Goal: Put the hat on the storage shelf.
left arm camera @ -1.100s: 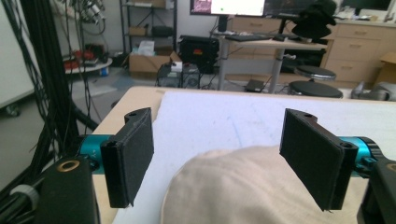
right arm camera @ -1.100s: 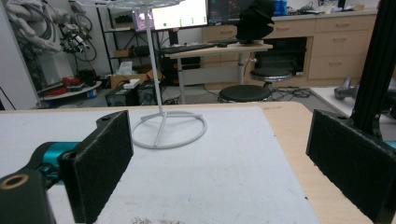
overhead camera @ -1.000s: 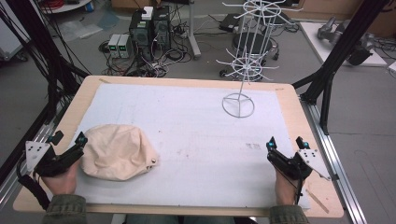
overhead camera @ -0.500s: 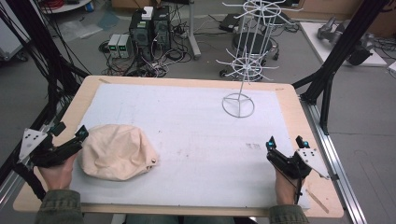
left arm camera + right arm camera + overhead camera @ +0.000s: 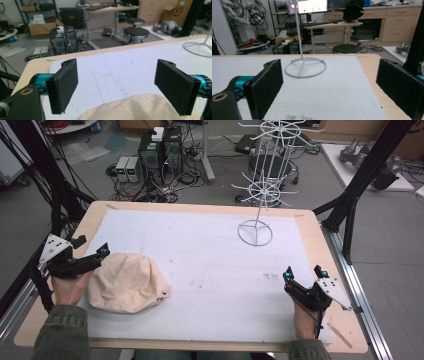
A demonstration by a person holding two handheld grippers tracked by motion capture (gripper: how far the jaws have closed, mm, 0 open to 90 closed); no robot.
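While the cream cap (image 5: 127, 283) lies on the white mat (image 5: 200, 270), well apart from the wire rack (image 5: 256, 195), the left gripper (image 5: 90, 251), jaws just opened and empty, hovers beside it; the right gripper (image 5: 303, 271) rests released. Judged step: approach; next, a pinch on the cap's fabric.

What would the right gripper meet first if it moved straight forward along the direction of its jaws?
Probably the ring base of the white wire rack. The right gripper is open, and bare white mat lies ahead of it until that ring, though depth is hard to judge.
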